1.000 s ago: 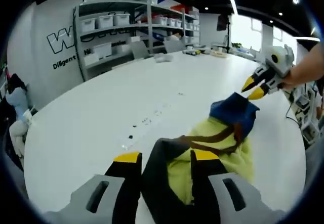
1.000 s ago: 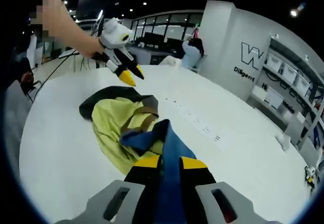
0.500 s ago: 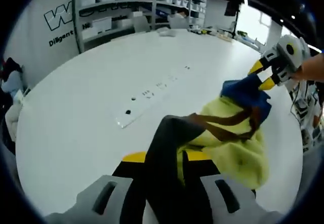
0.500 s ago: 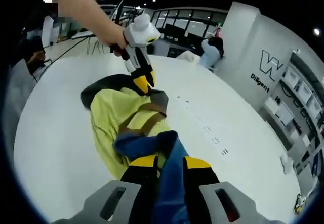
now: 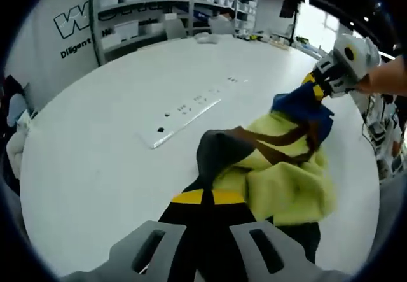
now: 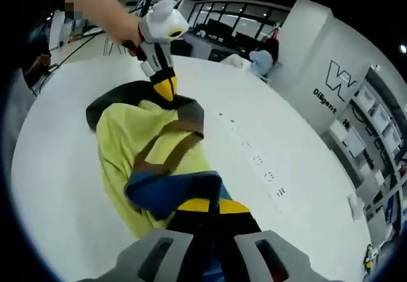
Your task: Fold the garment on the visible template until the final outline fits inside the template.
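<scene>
A crumpled garment (image 5: 280, 167) lies on the white table (image 5: 95, 142); it is yellow-green with brown bands, a dark grey end and a blue end. My left gripper (image 5: 203, 197) is shut on the dark grey end (image 5: 216, 155). In the right gripper view the same gripper (image 6: 165, 90) comes down from a hand at the upper left onto the dark cloth (image 6: 121, 97). My right gripper (image 6: 206, 205) is shut on the blue end (image 6: 168, 193). In the left gripper view it (image 5: 316, 84) grips the blue cloth (image 5: 302, 110) at the far right.
A clear strip with small dark marks (image 5: 184, 118) lies on the table left of the garment; its marks (image 6: 261, 164) also run along the right side. Shelves with white bins (image 5: 152, 8) stand behind the table. A person (image 6: 261, 58) stands by the lettered wall.
My left jaws stood open astride the dark cloth and have shut on it. My right jaws have closed on the blue end. The garment has spread out between the two grippers.
</scene>
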The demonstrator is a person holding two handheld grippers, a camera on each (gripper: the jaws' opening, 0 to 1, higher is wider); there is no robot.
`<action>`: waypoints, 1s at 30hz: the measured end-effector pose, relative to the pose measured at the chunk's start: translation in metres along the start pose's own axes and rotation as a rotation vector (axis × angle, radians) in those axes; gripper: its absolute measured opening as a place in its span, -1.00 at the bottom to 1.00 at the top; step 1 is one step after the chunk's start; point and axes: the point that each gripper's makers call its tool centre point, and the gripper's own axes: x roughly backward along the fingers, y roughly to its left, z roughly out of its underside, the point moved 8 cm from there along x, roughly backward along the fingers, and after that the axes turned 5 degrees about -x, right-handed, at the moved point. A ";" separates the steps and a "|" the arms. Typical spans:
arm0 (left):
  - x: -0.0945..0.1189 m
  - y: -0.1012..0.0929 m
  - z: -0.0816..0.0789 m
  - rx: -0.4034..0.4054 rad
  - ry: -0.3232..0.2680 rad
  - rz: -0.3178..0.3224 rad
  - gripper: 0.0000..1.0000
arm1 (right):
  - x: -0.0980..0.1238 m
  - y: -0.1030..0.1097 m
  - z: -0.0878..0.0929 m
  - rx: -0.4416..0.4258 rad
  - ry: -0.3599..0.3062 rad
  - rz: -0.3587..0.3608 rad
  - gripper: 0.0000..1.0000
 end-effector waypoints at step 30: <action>0.102 -0.062 0.072 -0.328 -0.125 -0.075 -0.93 | 0.077 0.016 0.057 -0.152 -0.012 0.073 -1.00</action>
